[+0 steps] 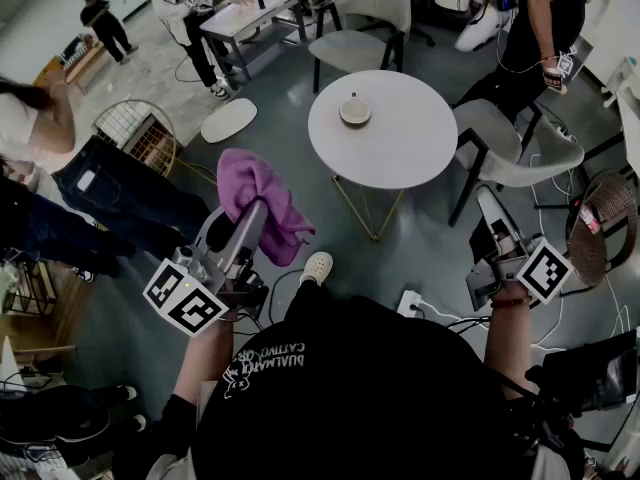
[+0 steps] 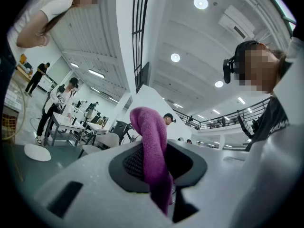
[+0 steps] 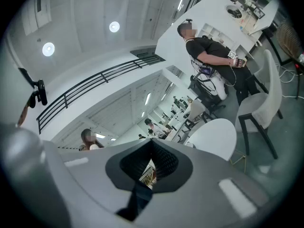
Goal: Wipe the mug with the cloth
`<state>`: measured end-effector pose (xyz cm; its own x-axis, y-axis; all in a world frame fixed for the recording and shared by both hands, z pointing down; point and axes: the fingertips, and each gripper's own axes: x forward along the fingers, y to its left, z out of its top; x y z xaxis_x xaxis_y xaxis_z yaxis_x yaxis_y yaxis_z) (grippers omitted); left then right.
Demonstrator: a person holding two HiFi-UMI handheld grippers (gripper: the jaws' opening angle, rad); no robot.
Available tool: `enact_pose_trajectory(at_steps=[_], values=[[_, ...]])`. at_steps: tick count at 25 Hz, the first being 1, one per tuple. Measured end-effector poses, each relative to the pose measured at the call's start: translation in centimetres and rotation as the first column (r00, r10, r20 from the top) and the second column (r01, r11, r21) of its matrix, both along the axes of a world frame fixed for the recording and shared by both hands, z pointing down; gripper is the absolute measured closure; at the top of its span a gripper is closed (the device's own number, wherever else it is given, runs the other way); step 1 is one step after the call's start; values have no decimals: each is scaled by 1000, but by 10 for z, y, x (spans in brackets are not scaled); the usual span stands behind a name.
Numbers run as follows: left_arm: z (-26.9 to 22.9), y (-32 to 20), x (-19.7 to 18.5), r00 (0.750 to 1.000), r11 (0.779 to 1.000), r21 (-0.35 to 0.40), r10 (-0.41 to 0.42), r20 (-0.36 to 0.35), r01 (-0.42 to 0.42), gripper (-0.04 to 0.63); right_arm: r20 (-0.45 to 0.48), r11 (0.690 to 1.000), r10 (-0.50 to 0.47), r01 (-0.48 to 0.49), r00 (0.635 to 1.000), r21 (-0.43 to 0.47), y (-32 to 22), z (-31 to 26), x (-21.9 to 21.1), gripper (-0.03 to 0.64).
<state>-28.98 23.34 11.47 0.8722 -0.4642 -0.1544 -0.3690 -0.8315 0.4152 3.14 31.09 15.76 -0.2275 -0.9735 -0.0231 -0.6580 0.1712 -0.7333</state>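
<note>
The mug (image 1: 354, 110) stood upright on the round white desk (image 1: 400, 158), well apart from both grippers, while the left gripper (image 1: 252, 218) fingers pinched the drooping purple cloth (image 1: 265, 193) and the right gripper (image 1: 489, 206) fingers were closed together, empty.

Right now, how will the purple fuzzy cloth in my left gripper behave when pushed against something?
The purple fuzzy cloth is probably floppy: it droops in folds around the shut jaws. It is likely light, since a pinch on one fold carries it all. Its fuzzy surface should drag rather than slide.

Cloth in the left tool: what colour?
Purple; the cloth shows best in the head view.
</note>
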Motion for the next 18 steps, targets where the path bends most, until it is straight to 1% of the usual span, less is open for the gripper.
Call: enact_pose_trajectory(at_steps=[6,11,14,16,18], values=[[0,11,1,1000,1000,3,-13,3,13,517,-8,1000,-15,15,1000,-3,8,1,2,614],[9,14,-2,999,999,-22,-33,38,34,517,2,999,-29,29,1000,-18,-5,10,6,614],[18,7,-6,997,997,-46,-54,48,57,517,3,999,-43,43,999,-23,-13,17,5,614],[23,-4,-6,997,996,-53,-65,44,67,518,-19,998,-50,49,999,-31,-21,22,3,612],[25,-24,3,998,997,-51,-61,33,62,518,-50,998,-45,42,998,-49,-34,28,9,612]])
